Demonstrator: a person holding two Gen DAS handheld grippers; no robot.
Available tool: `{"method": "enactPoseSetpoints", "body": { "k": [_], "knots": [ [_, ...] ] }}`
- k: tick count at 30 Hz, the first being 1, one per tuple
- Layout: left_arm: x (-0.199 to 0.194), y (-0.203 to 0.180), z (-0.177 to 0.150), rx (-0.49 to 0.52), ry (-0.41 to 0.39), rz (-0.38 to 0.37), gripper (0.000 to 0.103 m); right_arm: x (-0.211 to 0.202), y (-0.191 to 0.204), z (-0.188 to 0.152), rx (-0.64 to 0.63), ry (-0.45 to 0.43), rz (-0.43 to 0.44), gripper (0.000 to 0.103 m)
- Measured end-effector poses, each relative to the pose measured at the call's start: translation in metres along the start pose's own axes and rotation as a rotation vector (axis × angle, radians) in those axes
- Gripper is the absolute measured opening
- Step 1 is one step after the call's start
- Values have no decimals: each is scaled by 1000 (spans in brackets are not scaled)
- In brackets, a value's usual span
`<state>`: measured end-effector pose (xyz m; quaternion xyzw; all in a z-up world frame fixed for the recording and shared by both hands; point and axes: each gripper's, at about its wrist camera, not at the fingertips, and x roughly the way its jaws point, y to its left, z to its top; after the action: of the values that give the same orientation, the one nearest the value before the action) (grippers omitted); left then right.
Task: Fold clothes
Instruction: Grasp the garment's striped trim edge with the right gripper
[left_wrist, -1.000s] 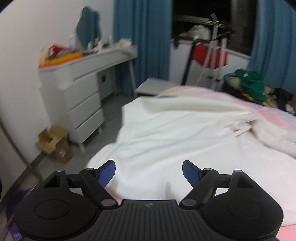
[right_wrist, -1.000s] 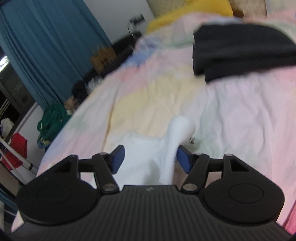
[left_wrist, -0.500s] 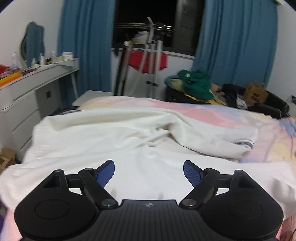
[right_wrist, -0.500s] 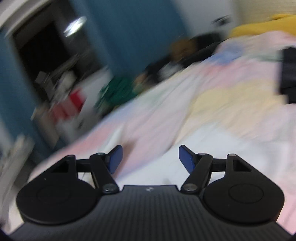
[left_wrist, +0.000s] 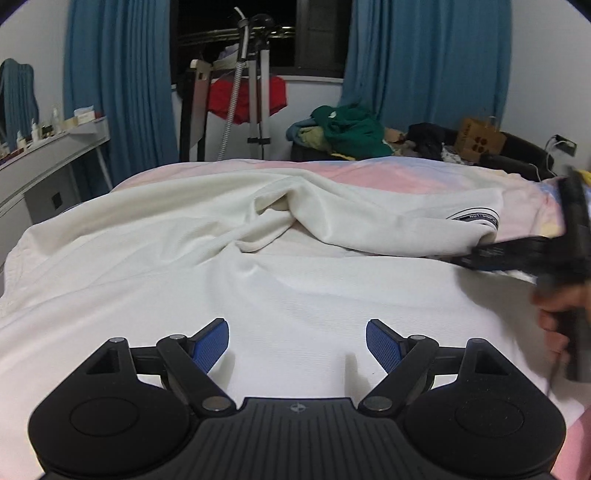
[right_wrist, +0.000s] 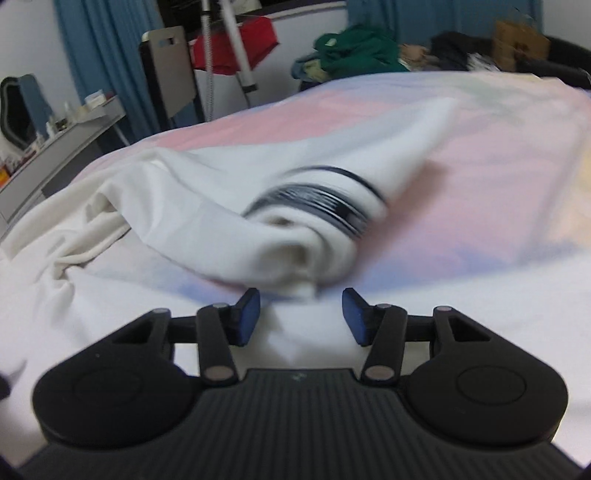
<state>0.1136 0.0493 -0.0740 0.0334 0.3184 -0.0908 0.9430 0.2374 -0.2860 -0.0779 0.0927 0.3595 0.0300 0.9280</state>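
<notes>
A white garment (left_wrist: 258, 280) lies crumpled across a pastel pink bed sheet (left_wrist: 388, 177). One sleeve runs right and ends in a cuff with dark stripes (left_wrist: 476, 218). My left gripper (left_wrist: 297, 345) hovers low over the garment's flat body, open, with nothing between its blue pads. In the right wrist view the striped cuff (right_wrist: 325, 210) lies just ahead of my right gripper (right_wrist: 301, 314). Its jaws are closing, and the sleeve's white end reaches toward the gap without the pads pressing on it. The left wrist view shows the right gripper (left_wrist: 517, 251) blurred at the cuff, held by a hand (left_wrist: 557, 317).
Beyond the bed's far edge stand a drying rack with a red cloth (left_wrist: 247, 99), a heap of green clothes (left_wrist: 351, 129) and a cardboard box (left_wrist: 478, 138). A white desk (left_wrist: 55, 147) runs along the left wall. Blue curtains (left_wrist: 424, 62) flank a dark window.
My left gripper swung from the desk side toward the window and sank over the garment. My right gripper rolled and swept from the headboard end to the striped cuff, its jaws narrower.
</notes>
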Motion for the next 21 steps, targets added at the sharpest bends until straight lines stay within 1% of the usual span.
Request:
{"method": "enactPoseSetpoints", "body": {
  "k": [3, 4, 5, 6, 7, 9, 12, 16, 19, 21],
  "knots": [
    [17, 4, -3, -15, 24, -4, 83, 23, 11, 2, -65, 2, -58, 51],
    [23, 6, -4, -25, 36, -6, 83, 26, 13, 1, -80, -1, -68, 51],
    [27, 7, -4, -33, 43, -6, 83, 26, 15, 1, -88, 3, -67, 49],
    [31, 9, -4, -42, 49, -6, 83, 27, 15, 3, -94, 14, -63, 36],
    [33, 10, -3, -49, 52, -8, 83, 27, 16, 4, -99, 25, -58, 30],
    [35, 10, -2, -57, 53, -14, 83, 23, 17, 7, -125, 28, -98, 23],
    [33, 10, -3, -58, 48, -5, 83, 16, 18, 12, -168, 27, -176, 20],
    [26, 7, -4, -62, 28, -6, 83, 5, -5, 17, -158, -4, -317, 19],
    [20, 3, -6, -50, 24, -1, 83, -6, -26, 19, -177, -54, -481, 19],
    [20, 0, -8, -43, 27, 1, 83, -16, -48, 21, -136, -81, -555, 19]
  ]
}}
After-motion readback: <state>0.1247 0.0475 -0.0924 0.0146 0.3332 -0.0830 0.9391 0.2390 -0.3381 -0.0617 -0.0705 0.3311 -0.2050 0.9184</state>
